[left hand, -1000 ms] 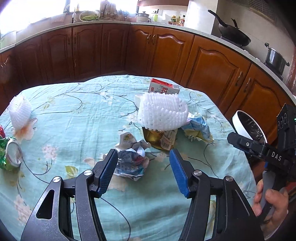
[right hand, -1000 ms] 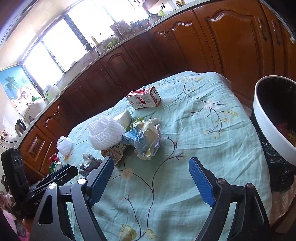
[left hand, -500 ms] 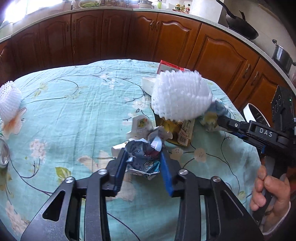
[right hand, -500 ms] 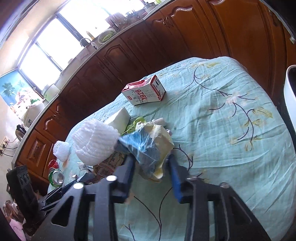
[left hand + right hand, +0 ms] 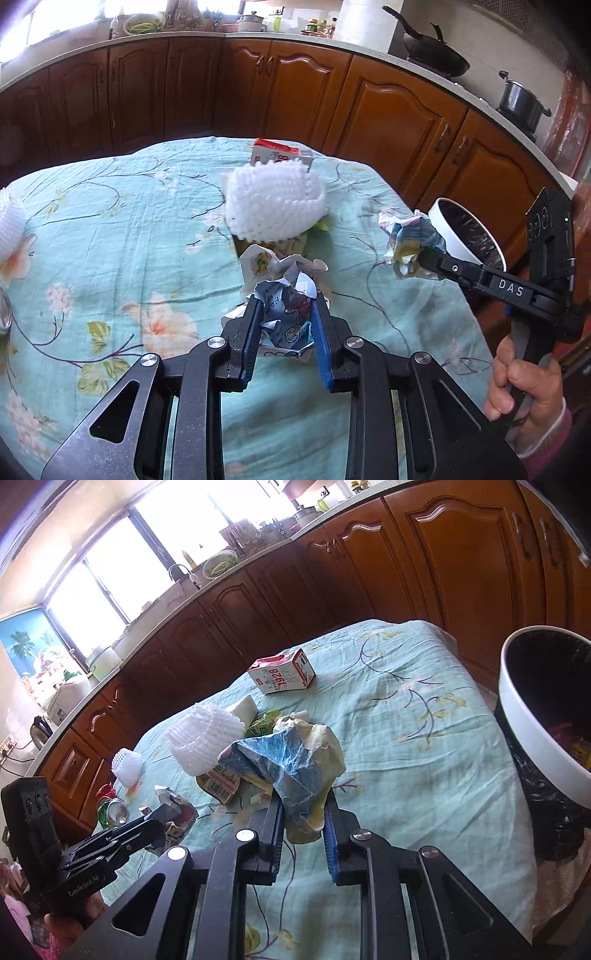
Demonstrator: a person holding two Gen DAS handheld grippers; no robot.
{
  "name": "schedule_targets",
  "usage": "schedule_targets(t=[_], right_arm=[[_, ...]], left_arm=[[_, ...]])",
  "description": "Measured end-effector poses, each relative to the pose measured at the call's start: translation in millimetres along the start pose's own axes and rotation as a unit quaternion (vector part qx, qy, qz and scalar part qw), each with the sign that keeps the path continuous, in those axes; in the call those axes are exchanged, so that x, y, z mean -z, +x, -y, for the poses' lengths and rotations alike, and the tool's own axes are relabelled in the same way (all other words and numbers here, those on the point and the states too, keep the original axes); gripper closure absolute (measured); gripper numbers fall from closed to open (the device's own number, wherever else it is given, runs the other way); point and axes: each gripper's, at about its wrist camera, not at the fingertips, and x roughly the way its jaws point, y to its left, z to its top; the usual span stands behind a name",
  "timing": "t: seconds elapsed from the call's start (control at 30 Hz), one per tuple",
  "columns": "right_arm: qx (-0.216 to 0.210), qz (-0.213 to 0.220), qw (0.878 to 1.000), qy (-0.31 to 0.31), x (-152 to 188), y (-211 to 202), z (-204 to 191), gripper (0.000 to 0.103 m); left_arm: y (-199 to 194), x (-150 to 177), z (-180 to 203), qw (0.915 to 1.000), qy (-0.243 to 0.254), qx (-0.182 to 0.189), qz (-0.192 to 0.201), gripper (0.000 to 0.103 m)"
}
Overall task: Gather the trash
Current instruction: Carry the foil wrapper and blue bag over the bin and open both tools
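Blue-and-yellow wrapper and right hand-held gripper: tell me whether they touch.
Touching. The right wrist view shows the right hand-held gripper with both fingers pressed against the blue-and-yellow wrapper.

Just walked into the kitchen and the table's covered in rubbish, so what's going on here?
A person is clearing trash off the table with two tools. The left hand-held gripper is shut on a crumpled printed wrapper; the right hand-held gripper is shut on a crumpled blue and yellow bag. A trash bin stands beside the table. A milk carton, white foam netting and a crushed can are not yet collected.
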Motion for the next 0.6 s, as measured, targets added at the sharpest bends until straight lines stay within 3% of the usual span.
schedule_targets(t=[0.6], right_arm=[[0.070,0.050,0.996,0.030,9,-79,56,0.084]], left_arm=[[29,-14,91,0.9941,0.082,0.068,-0.019,0.078]])
